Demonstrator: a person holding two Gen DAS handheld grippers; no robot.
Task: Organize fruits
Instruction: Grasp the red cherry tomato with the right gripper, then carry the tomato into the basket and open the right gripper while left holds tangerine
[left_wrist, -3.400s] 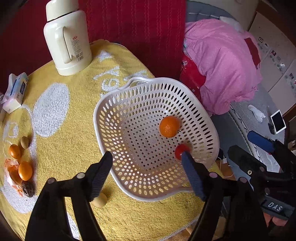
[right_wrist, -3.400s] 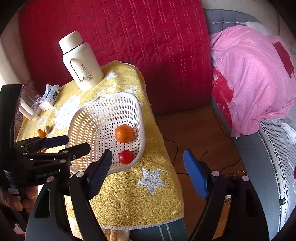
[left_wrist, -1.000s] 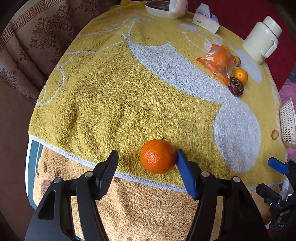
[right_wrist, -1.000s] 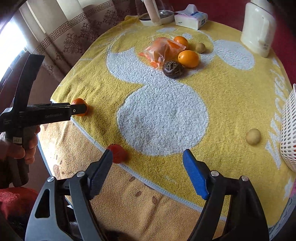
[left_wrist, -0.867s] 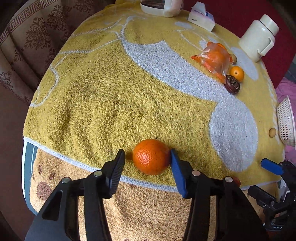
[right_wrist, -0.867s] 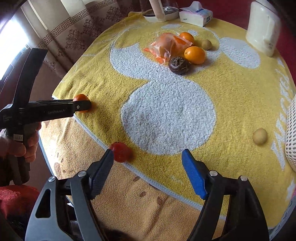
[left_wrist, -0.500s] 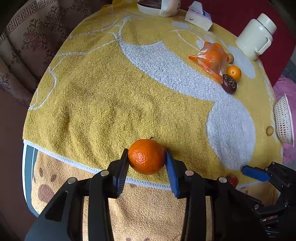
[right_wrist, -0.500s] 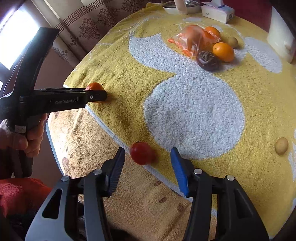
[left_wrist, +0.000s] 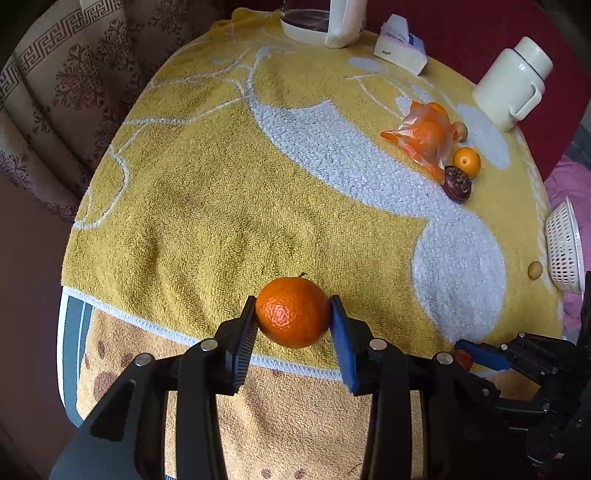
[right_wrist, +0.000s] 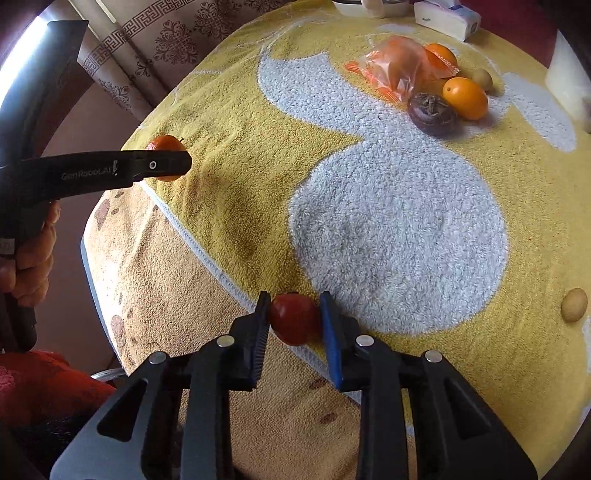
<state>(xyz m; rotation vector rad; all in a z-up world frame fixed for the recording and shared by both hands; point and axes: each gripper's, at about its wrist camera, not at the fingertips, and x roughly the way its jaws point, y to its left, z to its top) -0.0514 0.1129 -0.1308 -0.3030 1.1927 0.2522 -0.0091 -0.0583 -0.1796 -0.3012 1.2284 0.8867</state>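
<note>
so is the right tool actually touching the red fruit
Touching. The right wrist view shows the right tool with both fingers pressed against the sides of the red fruit, no gap on either side.

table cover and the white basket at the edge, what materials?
Table cover: looks like terry cloth, matte yellow with grey-white patches; looped pile and a stitched hem show. Basket: likely moulded plastic, smooth white, judging by its regular punched holes.
</note>
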